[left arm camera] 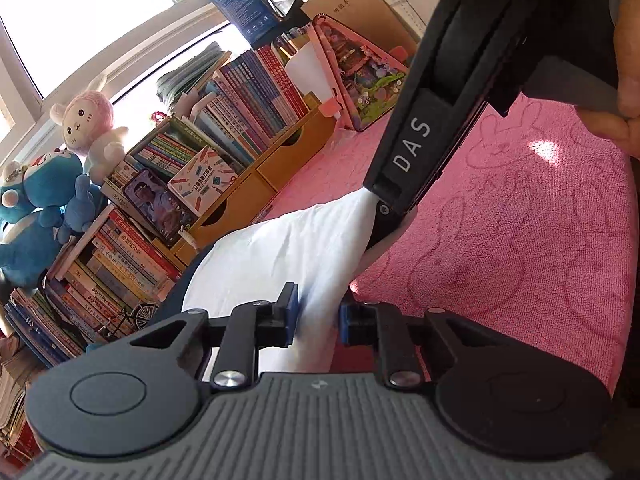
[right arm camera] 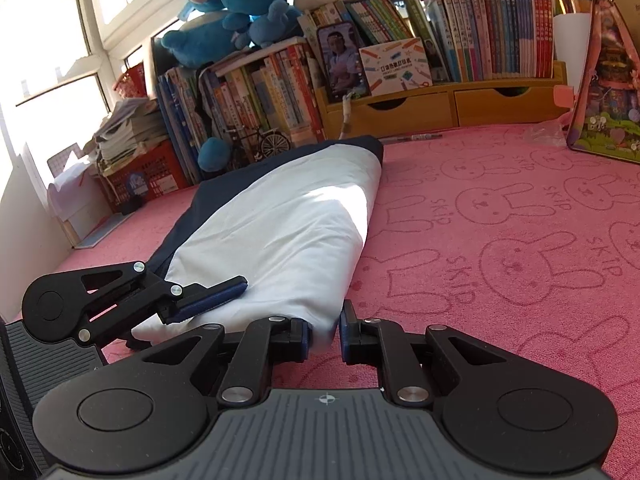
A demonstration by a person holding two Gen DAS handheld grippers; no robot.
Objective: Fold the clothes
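Left wrist view: left gripper clamps the one white-and-navy folded garment lying on the pink bunny-print towel cover; right gripper pinches it too.

Right wrist view: same garment between both grippers; two blue plush toys above.

The garment has its near end hidden behind the right gripper, so its hem cannot be seen. From the left wrist, the right gripper's tip covers the corner it holds, and the far navy edge drops out of sight behind the white fold. The left gripper hides the cloth between its pads. Book spines are too small to read (the phone screen too). The hand is cut by the frame's edge.
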